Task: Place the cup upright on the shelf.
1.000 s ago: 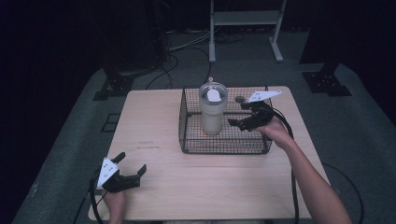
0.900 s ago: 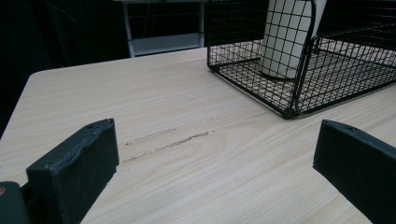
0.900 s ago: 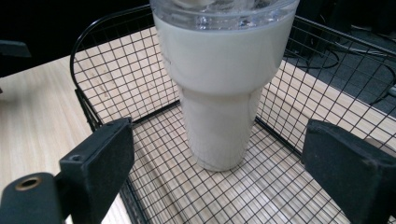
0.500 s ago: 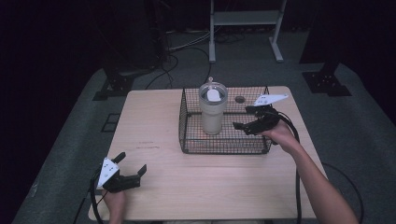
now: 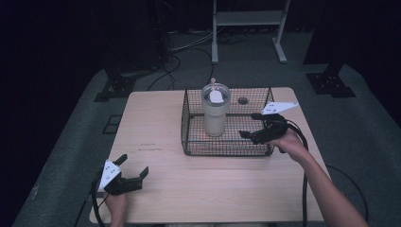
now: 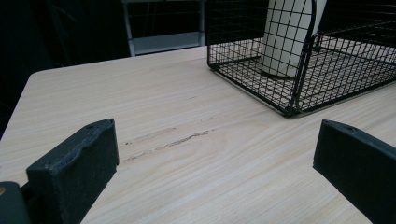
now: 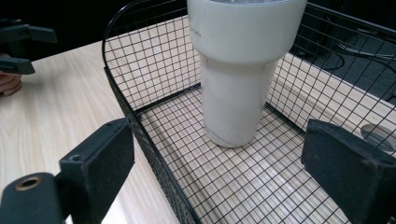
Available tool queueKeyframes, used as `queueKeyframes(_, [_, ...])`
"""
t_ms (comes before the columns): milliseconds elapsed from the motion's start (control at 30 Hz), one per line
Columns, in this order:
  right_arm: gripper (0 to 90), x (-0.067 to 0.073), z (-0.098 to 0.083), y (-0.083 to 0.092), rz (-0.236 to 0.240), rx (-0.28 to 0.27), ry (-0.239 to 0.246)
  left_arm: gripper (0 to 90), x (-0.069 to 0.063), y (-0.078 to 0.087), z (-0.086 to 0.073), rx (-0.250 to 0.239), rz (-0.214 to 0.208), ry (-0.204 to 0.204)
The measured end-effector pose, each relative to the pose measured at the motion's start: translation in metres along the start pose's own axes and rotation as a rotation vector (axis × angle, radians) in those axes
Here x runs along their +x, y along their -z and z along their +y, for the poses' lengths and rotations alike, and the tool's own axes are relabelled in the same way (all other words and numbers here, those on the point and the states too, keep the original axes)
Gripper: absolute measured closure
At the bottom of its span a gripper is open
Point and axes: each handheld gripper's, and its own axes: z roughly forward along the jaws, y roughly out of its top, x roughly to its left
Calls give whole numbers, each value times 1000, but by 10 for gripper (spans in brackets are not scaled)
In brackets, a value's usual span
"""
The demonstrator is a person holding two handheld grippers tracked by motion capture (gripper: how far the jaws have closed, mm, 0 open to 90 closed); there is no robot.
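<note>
A cream tumbler (image 5: 215,113) with a clear lid stands upright in the left part of a black wire basket (image 5: 189,124) on the wooden table (image 5: 151,118). My right gripper (image 5: 247,126) hangs open over the basket's right half, jaws pointing at the tumbler, a short gap away. Its own view shows the tumbler (image 7: 238,70) ahead between the wide jaws, inside the basket (image 7: 140,126). My left gripper (image 5: 134,165) rests open near the table's front left corner, holding nothing. Ahead of it lie bare wood, the basket (image 6: 299,70) and the tumbler (image 6: 285,37).
A round grommet hole (image 5: 243,100) sits in the table behind the basket. Bare tabletop lies between the left gripper and the basket. Cables and a white stand (image 5: 248,28) lie on the dark floor beyond. The left gripper (image 7: 18,46) appears far off in the right gripper view.
My right gripper has drawn back a little from the tumbler, toward the basket's right near side, staying open. The left gripper and tumbler have not moved.
</note>
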Motion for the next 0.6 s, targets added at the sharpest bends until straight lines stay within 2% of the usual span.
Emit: queueKeyframes(600, [92, 13, -24, 12, 18, -6, 11, 0, 0, 0, 0, 1, 0, 0])
